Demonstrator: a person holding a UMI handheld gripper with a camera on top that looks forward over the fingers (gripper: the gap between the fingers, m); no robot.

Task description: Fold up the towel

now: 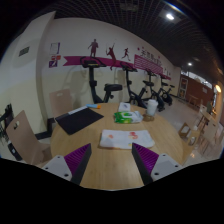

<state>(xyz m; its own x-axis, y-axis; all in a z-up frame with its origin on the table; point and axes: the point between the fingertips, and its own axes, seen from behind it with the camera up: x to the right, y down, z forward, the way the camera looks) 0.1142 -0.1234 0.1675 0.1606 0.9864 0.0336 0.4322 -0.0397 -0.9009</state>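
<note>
Towel [126, 138], pale and soft-looking with faint coloured marks, lies flat as a rough rectangle on the wooden tabletop [110, 165], just ahead of our gripper [111, 163] and beyond its tips. We see the fingers [76, 163] spread wide apart, grasping nothing, their purple pads facing each other across bare wood. The tabletop is smooth, light brown and glossy. Farther along it sits a green-and-white packet [127, 117], and beyond that a white boxy thing [125, 107] whose contents we cannot make out. To the far left lies a dark rectangular mat [78, 120] on the tabletop, flat and matte. A brown chair [28, 146] with a curved back stands at the near left. Exercise bikes [98, 82] line up at the far wall [70, 48], which carries a magenta band with figures of athletes.
</note>
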